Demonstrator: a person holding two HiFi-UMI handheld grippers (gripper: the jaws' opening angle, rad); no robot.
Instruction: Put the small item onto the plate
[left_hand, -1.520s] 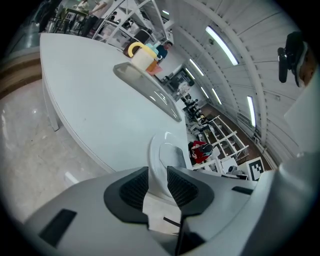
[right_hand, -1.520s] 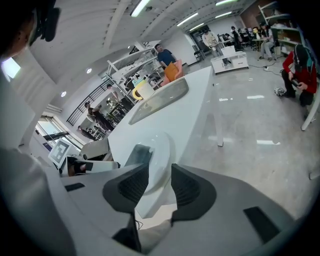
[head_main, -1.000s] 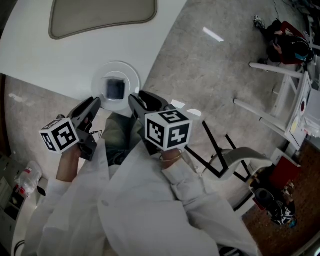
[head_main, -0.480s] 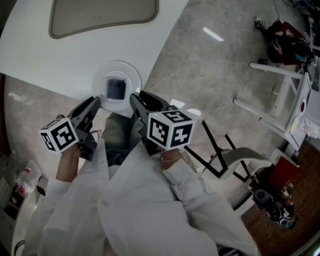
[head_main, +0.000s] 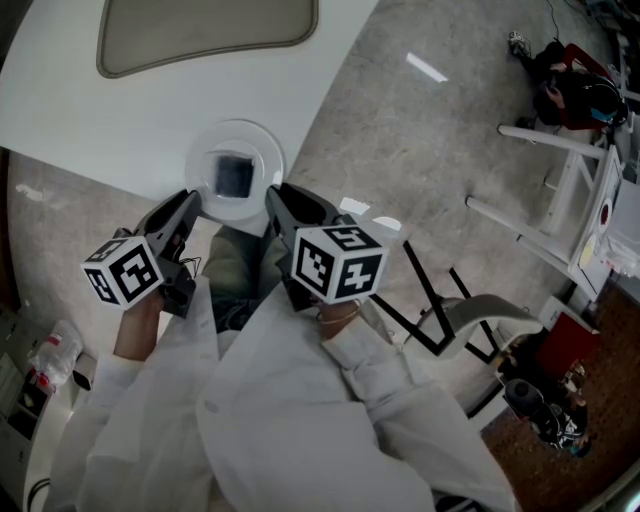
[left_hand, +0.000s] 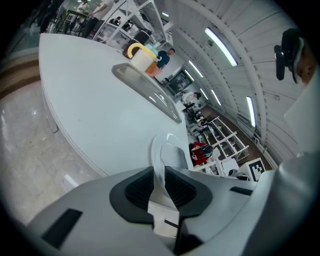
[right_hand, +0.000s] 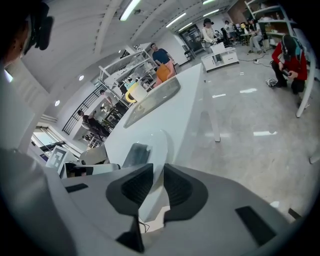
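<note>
Your small dark square item (head_main: 232, 177) already lies in the middle of the round white plate (head_main: 255, 143). The plate sits at the near corner of the white table (head_main: 120, 100), with its rim right at the table's edge.

Your left hand-held gripper (head_main: 190, 204) is clamped on the plate's left rim, its pads pinching it across a narrow gap. Your right hand-held gripper (head_main: 271, 194) has just been closing its jaws, and the plate's right rim is now pinched between its pads. Both slant down toward the plate from your side of the table edge.

Farther back on the table lies a long shallow grey-beige tray (head_main: 205, 30), well apart from the plate, with open white tabletop between them. In the left gripper view, a cream cup with a yellow handle (left_hand: 140, 56) stands behind that tray.

To the right of the table edge, the grey speckled floor (head_main: 420, 150) opens out wide. A black-framed chair with a grey seat (head_main: 480, 312) stands near your right elbow. A white tubular frame (head_main: 560, 185) stands farther right. A person in red (head_main: 572, 95) crouches on the floor, well apart from the table.
</note>
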